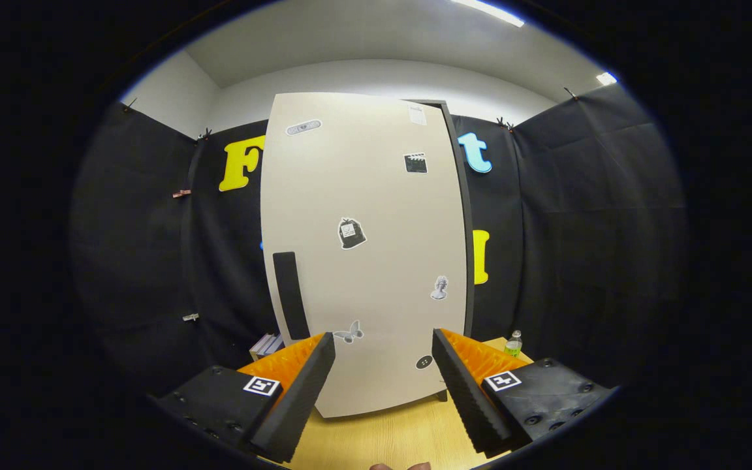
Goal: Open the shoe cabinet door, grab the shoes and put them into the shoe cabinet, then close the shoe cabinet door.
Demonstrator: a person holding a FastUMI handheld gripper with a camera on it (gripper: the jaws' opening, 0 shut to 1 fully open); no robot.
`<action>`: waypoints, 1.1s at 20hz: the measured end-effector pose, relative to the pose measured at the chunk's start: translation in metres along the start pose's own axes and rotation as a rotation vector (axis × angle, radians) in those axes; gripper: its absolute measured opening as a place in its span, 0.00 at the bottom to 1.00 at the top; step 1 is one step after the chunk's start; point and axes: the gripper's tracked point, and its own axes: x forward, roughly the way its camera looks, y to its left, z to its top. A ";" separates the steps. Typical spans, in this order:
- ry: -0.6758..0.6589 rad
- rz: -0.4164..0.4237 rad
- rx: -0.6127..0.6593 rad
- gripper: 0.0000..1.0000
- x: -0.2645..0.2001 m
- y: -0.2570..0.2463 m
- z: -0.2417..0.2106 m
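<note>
I take the shoe cabinet door (366, 254) as my landmark: it stands upright on the wooden tabletop (386, 440), straight ahead of me and beyond the fingers, pale and flat-fronted, and it looks closed from here, though its right edge shows a dark frame strip and I cannot tell if there is any gap there.

Left of the door, low down near its bottom corner, I see a small stack of books (266, 344) on the tabletop, partly hidden behind my left finger. On the door itself, near its left edge and in the lower half, a dark vertical handle (290, 295) runs upright. Several small stickers are scattered over the door's face, among them a butterfly (349, 333) just right of the handle's lower end and a dark round one (423, 361) near the door's bottom right.

My gripper (382, 385) sits in front of the door's lower part with its fingers spread wide apart, holding nothing; the door's bottom edge shows between them.

Right of the door, by its lower right corner, a small bottle (514, 343) stands on the tabletop.
</note>
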 end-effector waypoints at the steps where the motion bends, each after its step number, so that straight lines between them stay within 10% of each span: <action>1: -0.002 0.001 -0.007 0.98 0.000 0.001 0.000; 22: -0.015 0.012 -0.061 0.98 -0.006 0.007 0.002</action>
